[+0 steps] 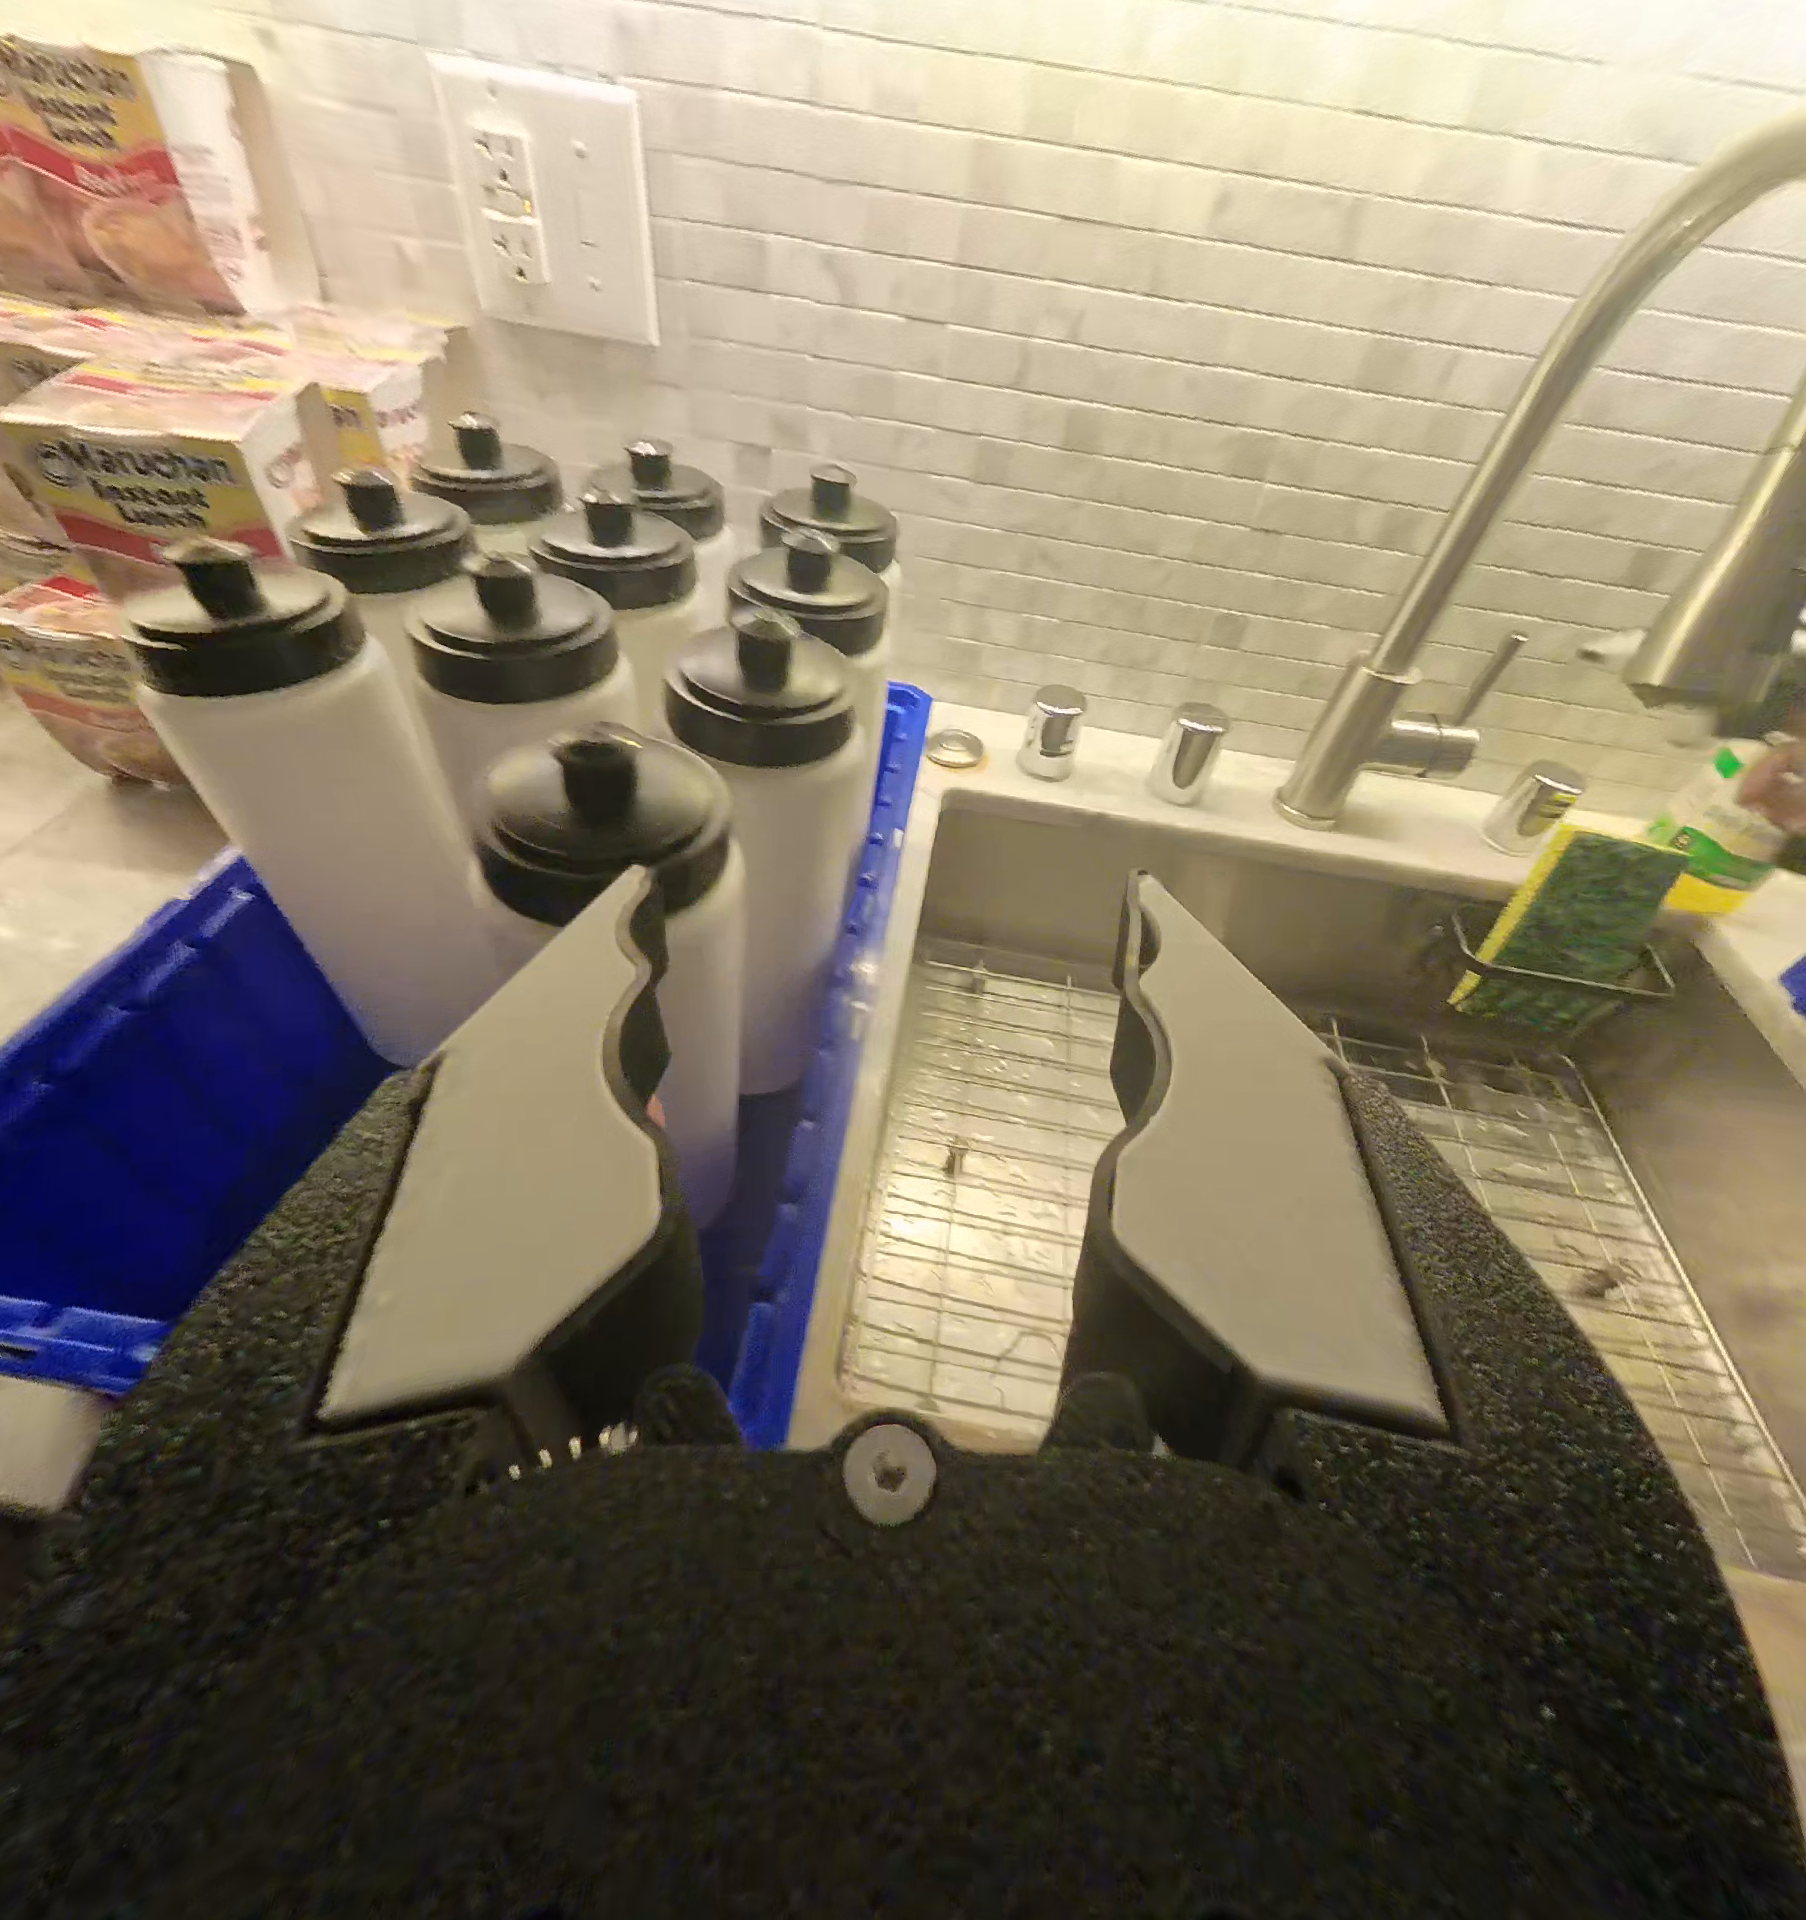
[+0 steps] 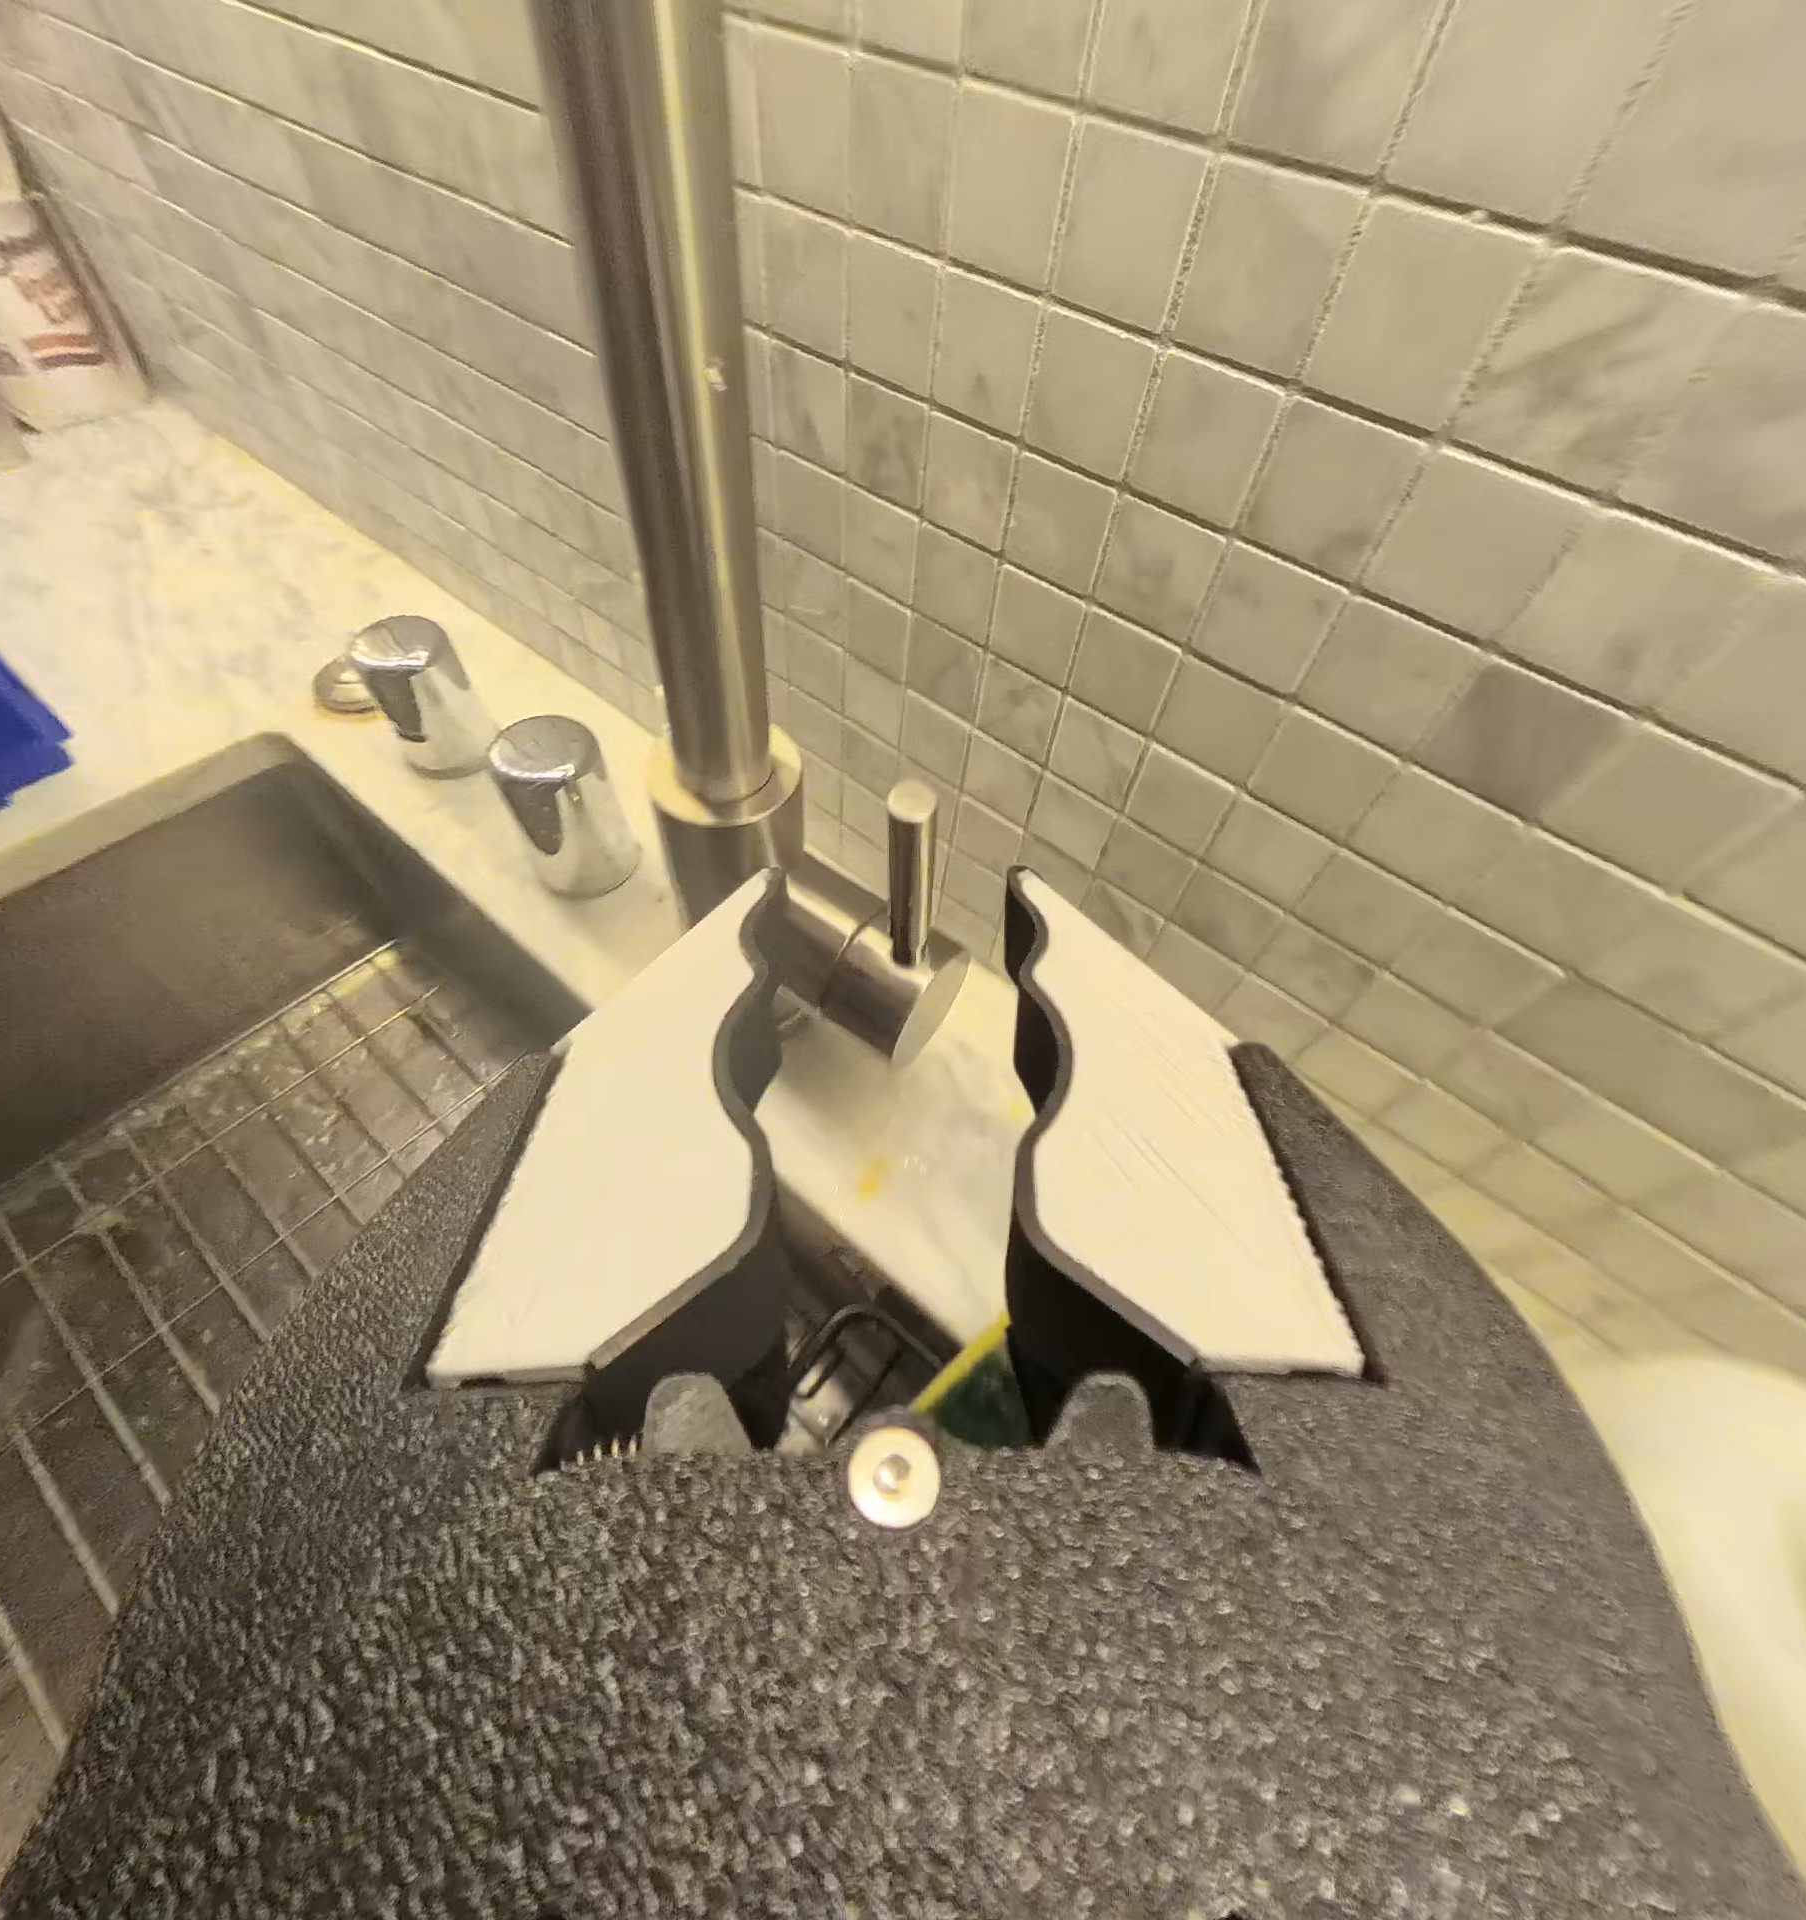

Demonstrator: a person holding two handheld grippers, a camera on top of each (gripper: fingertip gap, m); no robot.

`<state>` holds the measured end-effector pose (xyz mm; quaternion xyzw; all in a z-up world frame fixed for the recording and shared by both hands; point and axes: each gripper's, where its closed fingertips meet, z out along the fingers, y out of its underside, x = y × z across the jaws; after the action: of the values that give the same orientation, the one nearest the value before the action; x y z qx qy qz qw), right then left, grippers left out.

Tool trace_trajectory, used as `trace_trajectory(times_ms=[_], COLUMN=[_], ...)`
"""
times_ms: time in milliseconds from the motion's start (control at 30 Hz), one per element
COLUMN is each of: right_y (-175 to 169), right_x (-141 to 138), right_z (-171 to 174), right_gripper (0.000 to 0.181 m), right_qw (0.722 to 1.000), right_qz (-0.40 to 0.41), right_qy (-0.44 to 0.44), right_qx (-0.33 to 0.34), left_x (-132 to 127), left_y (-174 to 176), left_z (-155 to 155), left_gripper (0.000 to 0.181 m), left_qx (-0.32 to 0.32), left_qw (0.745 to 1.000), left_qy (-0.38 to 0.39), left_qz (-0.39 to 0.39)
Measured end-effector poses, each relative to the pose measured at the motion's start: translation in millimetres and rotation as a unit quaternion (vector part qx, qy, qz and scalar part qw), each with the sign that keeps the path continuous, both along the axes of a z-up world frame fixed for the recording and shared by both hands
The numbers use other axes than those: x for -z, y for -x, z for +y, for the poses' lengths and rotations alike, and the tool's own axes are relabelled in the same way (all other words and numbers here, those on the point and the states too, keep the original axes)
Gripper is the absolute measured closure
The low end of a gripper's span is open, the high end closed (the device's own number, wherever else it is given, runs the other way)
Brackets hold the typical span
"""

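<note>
Left claw [image 1: 894, 899]: fingers spread wide, released, holding nothing. Its left finger [image 1: 566, 1049] overlaps the nearest white squeeze bottle [image 1: 670, 997] in the view; contact cannot be confirmed. Its right finger sits over the wire grid [image 1: 982, 1143] on the sink floor.

Right claw [image 2: 894, 899]: fingers parted, released, holding nothing. The faucet handle [image 2: 909, 883] and its round valve body stand between the fingertips in the view, apart from both.

Counter [image 1: 37, 862]: pale marble, backed by a grey-white tiled wall [image 1: 1138, 364] carrying a white outlet plate [image 1: 546, 197]. A blue bin [image 1: 130, 1101] sits just beside the steel sink [image 1: 1242, 883] and holds upright white bottles with black caps. Stacked noodle cartons [image 1: 140, 478] stand behind the bin. A gooseneck faucet [image 1: 1564, 416] rises behind the sink, flanked by chrome caps [image 1: 1185, 753]. A green-and-yellow sponge [image 1: 1564, 914] rests in a wire caddy at the sink's far corner.

Left claw points forward and downward over the bin edge and sink. Right claw points downward at the faucet base [image 2: 722, 810].
</note>
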<state>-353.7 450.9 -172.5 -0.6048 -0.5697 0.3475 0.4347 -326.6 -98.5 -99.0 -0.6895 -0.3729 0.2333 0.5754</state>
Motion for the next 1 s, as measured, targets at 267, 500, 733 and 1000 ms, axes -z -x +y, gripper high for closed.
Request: trace_trajectory(times_ms=[267,500,733,1000], right_y=[47,47,46,44], right_x=[27,28,28,29], right_z=[13,11,11,14], right_gripper=[0.166,0.168,0.169,0.169], right_qw=[0.999,0.999,0.999,0.999], right_qz=[-0.045,-0.039,-0.045,-0.047], right_qy=[-0.018,-0.010,-0.012,-0.001], right_qx=[0.017,0.010,0.000,0.004], left_x=[27,31,33,34], left_y=[-28,-24,-21,-20], left_z=[46,65,70,63], left_gripper=[0.098,0.100,0.101,0.101], left_qx=[0.036,0.055,0.061,0.055], left_qw=[0.999,0.997,0.997,0.997], left_qy=[0.015,0.006,0.012,0.018], left_qz=[-0.033,-0.048,-0.047,-0.048])
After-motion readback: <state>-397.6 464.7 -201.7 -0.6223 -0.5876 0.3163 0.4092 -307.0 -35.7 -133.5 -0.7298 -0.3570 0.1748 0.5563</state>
